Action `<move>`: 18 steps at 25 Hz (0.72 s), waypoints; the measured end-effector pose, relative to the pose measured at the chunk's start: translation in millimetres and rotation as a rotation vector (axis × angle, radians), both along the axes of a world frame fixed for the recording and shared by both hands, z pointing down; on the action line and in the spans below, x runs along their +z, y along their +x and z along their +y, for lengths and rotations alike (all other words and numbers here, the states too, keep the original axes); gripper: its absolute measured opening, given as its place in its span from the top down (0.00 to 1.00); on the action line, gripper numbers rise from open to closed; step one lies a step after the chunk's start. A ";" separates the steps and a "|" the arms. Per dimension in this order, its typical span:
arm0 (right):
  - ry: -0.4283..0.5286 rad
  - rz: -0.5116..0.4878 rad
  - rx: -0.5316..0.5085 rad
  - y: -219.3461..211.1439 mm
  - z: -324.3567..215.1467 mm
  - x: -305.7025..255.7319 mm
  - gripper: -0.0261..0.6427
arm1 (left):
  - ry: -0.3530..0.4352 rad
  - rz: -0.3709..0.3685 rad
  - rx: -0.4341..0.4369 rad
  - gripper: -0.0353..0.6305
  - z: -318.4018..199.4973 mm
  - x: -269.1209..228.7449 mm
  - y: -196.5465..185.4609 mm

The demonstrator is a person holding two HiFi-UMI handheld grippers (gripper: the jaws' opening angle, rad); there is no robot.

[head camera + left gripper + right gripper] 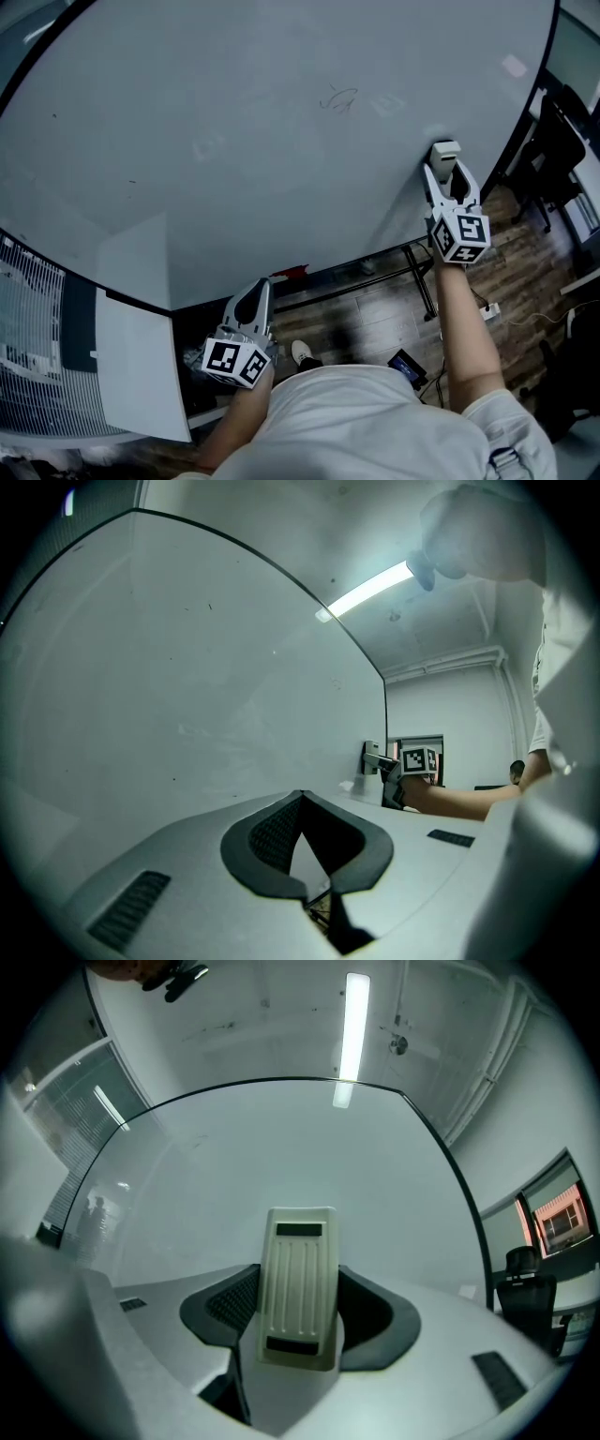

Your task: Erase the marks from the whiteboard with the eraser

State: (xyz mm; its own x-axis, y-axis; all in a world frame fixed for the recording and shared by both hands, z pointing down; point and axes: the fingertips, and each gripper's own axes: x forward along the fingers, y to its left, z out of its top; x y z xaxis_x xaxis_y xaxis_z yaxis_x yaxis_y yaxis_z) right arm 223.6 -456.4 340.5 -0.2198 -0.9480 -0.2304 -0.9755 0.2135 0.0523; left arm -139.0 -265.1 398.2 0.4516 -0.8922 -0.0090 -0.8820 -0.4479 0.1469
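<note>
Eraser [298, 1288] clamped between jaws of right gripper [450, 183], ribbed back toward its camera, low on whiteboard [234, 141] near right edge. Scribbled marks [339, 98] well apart from it, up and left; I judge wiping not yet begun. Left gripper [300, 803] jaws together, nothing between, held below board's lower edge. Risk: eraser twists or slips in grip if I press unevenly; tilted face would skip marks. Head view shows marks; right gripper view does not. Eraser-to-board contact: cannot tell from any view.
</note>
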 end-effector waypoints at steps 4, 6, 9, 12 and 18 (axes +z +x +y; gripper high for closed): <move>0.011 0.026 -0.031 -57.5 13.6 -0.6 0.58 | -0.001 0.001 -0.020 0.94 3.2 -2.5 -3.6; 0.030 0.051 -0.069 -89.1 21.6 -3.5 0.58 | 0.008 0.007 -0.023 0.94 4.3 -1.7 -4.5; 0.072 0.123 -0.141 -144.9 38.6 -11.5 0.58 | 0.015 0.007 -0.034 0.94 8.2 -3.9 -8.4; 0.113 0.228 -0.199 -203.5 54.1 -15.6 0.58 | 0.020 0.010 -0.057 0.94 11.7 -6.1 -15.3; 0.148 0.343 -0.300 -285.9 75.3 -28.3 0.58 | 0.024 0.013 -0.084 0.94 18.7 -11.2 -23.2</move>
State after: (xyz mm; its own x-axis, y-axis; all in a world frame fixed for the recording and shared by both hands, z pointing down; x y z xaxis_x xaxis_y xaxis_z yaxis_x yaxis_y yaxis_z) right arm -62.4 -381.1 312.3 -0.5660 -0.7933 -0.2242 -0.7928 0.4492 0.4119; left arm -162.2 -246.5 387.0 0.3745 -0.9265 -0.0364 -0.9147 -0.3756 0.1489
